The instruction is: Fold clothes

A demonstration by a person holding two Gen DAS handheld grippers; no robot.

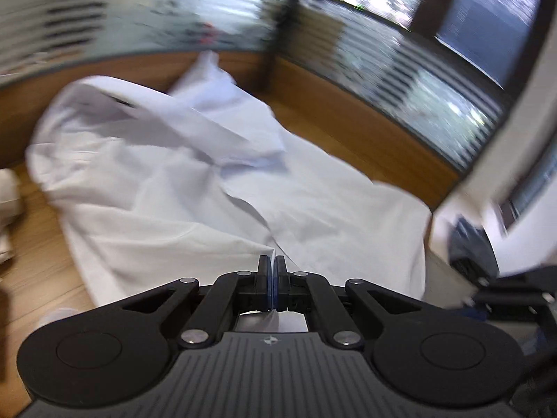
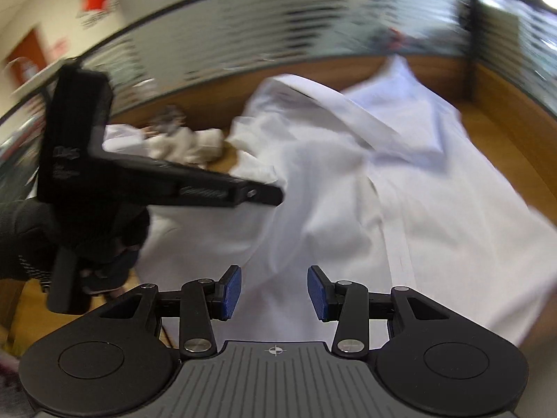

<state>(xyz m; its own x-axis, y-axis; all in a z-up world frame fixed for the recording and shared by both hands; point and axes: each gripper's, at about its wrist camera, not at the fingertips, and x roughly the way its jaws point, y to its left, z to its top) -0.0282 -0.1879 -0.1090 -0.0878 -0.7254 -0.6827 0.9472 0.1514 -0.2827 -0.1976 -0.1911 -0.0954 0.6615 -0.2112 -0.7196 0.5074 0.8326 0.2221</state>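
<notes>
A white shirt lies spread and rumpled over the wooden table, its collar end toward the far side. My left gripper is shut on a raised fold of the shirt's near edge, and the cloth peaks up into the closed pads. In the right wrist view the left gripper, held by a black-gloved hand, reaches in from the left with its tip in the shirt. My right gripper hovers over the shirt's near part. Its blue pads stand apart and nothing is pinched between them.
A crumpled pile of pale cloth lies on the table left of the shirt. A raised wooden rim and striped glass panels close in the table's far and right sides. Everything is motion-blurred.
</notes>
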